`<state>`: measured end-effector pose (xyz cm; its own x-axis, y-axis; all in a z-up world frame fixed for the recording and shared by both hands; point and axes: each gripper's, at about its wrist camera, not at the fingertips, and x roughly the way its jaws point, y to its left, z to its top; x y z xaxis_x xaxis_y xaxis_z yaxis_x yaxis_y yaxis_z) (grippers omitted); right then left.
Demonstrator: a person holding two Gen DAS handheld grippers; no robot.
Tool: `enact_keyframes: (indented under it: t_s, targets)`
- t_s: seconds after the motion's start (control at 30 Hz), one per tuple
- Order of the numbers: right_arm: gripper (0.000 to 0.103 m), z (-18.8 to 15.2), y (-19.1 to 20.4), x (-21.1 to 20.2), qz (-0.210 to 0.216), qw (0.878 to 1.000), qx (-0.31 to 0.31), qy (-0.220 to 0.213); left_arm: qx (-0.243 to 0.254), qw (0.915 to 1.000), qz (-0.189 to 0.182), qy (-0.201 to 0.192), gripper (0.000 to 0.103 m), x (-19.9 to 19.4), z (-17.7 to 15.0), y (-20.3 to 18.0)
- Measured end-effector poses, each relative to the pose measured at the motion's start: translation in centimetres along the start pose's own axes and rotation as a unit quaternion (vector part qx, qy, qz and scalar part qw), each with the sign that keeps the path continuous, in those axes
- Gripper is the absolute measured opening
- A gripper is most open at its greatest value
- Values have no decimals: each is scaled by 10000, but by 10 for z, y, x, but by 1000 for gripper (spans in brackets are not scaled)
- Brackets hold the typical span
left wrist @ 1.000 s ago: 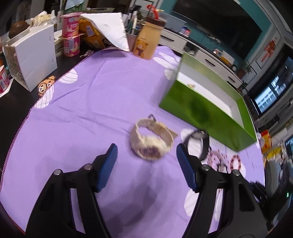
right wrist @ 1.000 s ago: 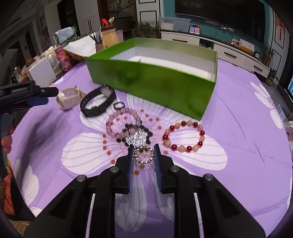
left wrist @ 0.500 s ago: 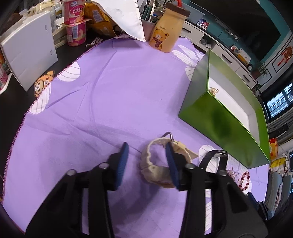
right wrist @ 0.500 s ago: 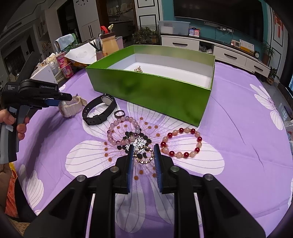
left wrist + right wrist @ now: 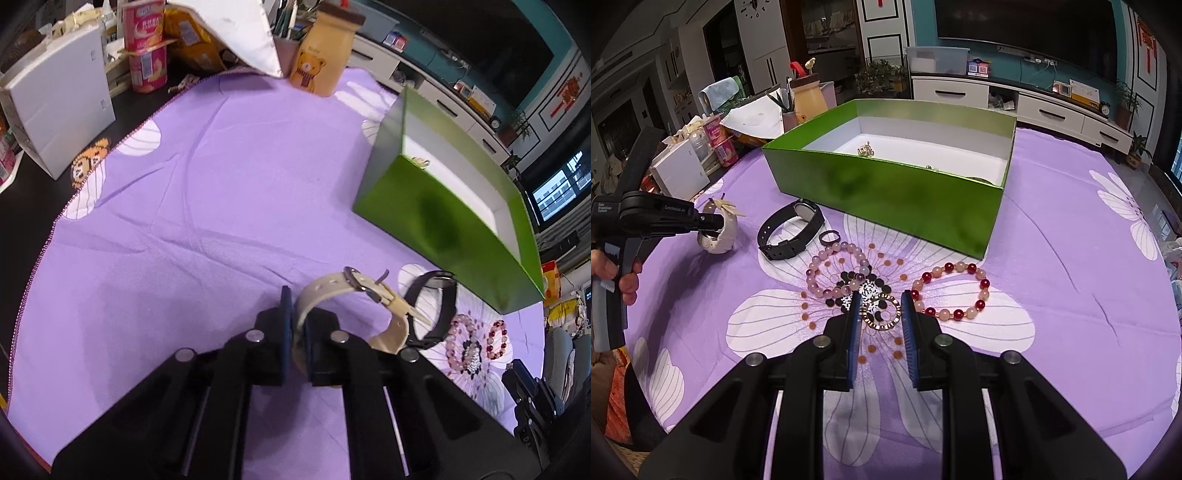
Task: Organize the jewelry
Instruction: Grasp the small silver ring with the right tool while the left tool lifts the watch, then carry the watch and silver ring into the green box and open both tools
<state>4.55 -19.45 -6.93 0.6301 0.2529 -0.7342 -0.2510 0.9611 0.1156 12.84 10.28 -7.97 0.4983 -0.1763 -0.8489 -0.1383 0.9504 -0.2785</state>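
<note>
My left gripper point(image 5: 297, 325) is shut on the strap of a cream wristwatch point(image 5: 354, 295), tilted on the purple cloth; it also shows in the right wrist view point(image 5: 718, 229). My right gripper point(image 5: 879, 314) stands with its jaws partly apart around a gold ring-shaped piece point(image 5: 881, 312) lying on the cloth, not clamping it. A black watch point(image 5: 792, 229), a small dark ring point(image 5: 828, 237), a pink bead bracelet point(image 5: 834, 271) and a red-and-peach bead bracelet point(image 5: 949, 293) lie nearby. The green box point(image 5: 886, 184) holds small gold pieces.
A bear bottle point(image 5: 321, 59), yoghurt cups point(image 5: 146, 48), a white box point(image 5: 59, 103) and papers crowd the table's far left edge. The purple flowered cloth point(image 5: 184, 184) covers the round table.
My left gripper moved in and closed on the cream watch's strap, tipping the watch up. My right gripper stayed around the gold piece, rising slightly.
</note>
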Motion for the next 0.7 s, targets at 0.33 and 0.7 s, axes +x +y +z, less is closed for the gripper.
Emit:
enact_keyframes:
  t_s: [0.33,0.7]
  targets:
    - [21,12,-3,-12,47,9998,27,-203,574,9967,-229,-532,5,-41,8,-42]
    - [21,62,-18,-27,-85,9968,-15,-792,1203,9882,-379,-870,5,-53,35,-104]
